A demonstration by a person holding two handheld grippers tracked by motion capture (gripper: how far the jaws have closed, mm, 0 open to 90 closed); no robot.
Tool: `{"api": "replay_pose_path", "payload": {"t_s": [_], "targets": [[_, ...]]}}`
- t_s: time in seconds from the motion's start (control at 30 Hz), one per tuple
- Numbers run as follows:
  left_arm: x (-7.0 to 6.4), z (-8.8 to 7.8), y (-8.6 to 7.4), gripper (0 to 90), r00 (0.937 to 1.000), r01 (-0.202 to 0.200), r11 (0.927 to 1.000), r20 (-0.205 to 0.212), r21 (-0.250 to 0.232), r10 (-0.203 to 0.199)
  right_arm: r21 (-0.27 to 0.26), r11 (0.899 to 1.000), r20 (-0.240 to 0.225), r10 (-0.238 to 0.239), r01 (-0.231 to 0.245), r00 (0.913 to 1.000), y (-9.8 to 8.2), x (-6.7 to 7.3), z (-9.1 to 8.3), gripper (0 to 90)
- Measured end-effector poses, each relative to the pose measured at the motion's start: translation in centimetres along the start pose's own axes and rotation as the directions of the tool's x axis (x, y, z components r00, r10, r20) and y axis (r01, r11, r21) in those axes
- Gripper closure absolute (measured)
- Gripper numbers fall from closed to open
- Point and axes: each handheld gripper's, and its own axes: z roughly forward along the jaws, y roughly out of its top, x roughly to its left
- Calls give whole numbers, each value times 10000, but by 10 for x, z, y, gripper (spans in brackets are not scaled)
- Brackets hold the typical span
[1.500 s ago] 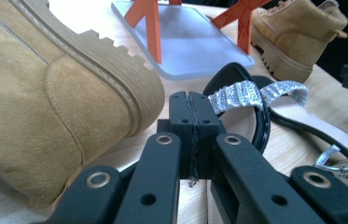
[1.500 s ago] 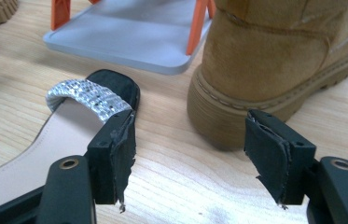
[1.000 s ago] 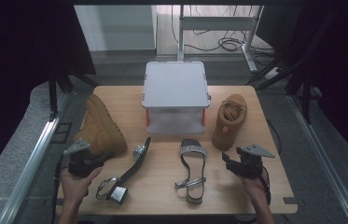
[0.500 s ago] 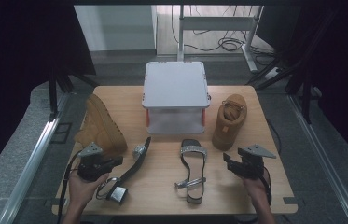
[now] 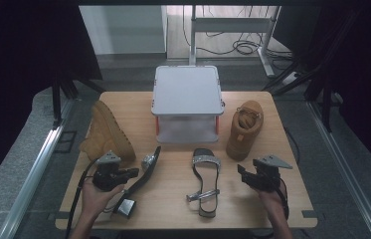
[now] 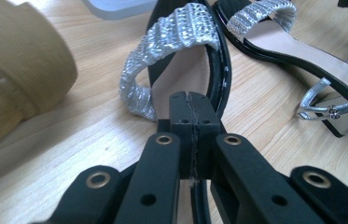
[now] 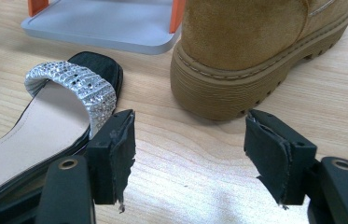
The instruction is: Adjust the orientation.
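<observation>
Left claw (image 5: pixel 134 173): jaws pressed together, empty, over the tilted sandal (image 5: pixel 143 174) at 7 o'clock on the surface (image 5: pixel 173 199).
Right claw (image 5: pixel 243 175): jaws apart, empty, at 5 o'clock.
Risk: shut jaws would likely shove the sandal, not grasp it.

Soft overhead light fell evenly on the desk (image 5: pixel 292 164), its surroundings stayed dark, and close-up views blurred slightly near their edges.

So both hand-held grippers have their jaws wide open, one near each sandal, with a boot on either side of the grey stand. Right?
Not quite. The right hand-held gripper is open, but the left hand-held gripper is shut, its jaws pressed together with nothing between them, as the left gripper view shows. The rest holds.
</observation>
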Motion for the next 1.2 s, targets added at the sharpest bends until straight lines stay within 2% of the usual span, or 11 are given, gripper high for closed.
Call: {"api": "replay_pose_path", "payload": {"t_s": [0.47, 0.9, 1.1, 1.2], "targets": [[-5, 15, 13, 898, 9995, -308, 9980, 62, 560, 305, 45, 10000, 24, 84, -84, 10000, 0, -1, -1, 343], [-10, 19, 15, 897, 9990, -429, 9966, 115, 705, 422, 145, 9999, 27, 42, -42, 10000, -2, 0, 1, 341], [-22, 27, 16, 897, 9979, -622, 9945, 241, 841, 603, 144, 9999, 67, 47, -48, 10000, -3, -1, 1, 341], [-32, 36, 16, 895, 9957, -891, 9891, 342, 1176, 856, 181, 9998, 49, 39, -40, 10000, -3, 0, 1, 341]]}}
